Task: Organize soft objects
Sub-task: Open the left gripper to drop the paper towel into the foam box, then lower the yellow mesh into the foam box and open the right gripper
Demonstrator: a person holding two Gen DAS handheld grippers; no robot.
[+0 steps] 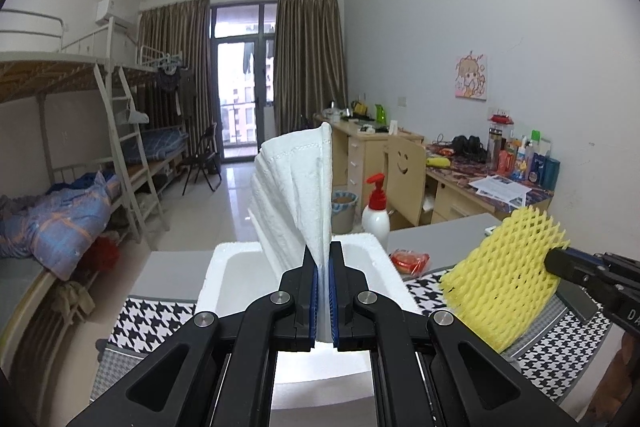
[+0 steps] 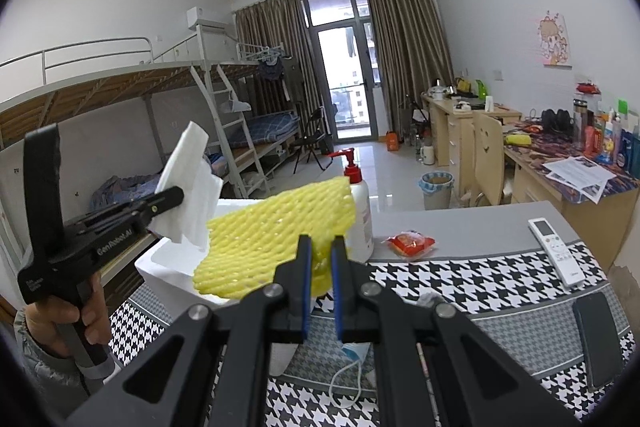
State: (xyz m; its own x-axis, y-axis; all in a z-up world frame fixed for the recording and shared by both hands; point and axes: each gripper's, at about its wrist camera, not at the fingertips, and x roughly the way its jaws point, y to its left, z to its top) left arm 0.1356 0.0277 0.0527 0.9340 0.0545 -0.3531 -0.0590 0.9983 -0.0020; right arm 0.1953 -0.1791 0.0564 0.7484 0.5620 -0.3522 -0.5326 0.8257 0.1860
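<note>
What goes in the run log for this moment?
left hand-held gripper: shut on white foam sheet | right hand-held gripper: shut on yellow net | both above foam box

Even daylight enters through the balcony door (image 1: 243, 83); frames are sharp, with fisheye-bent, dark-vignetted corners.

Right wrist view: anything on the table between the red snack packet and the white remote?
Nothing. In the right wrist view the stretch between the red snack packet and the white remote control is bare grey table.
</note>
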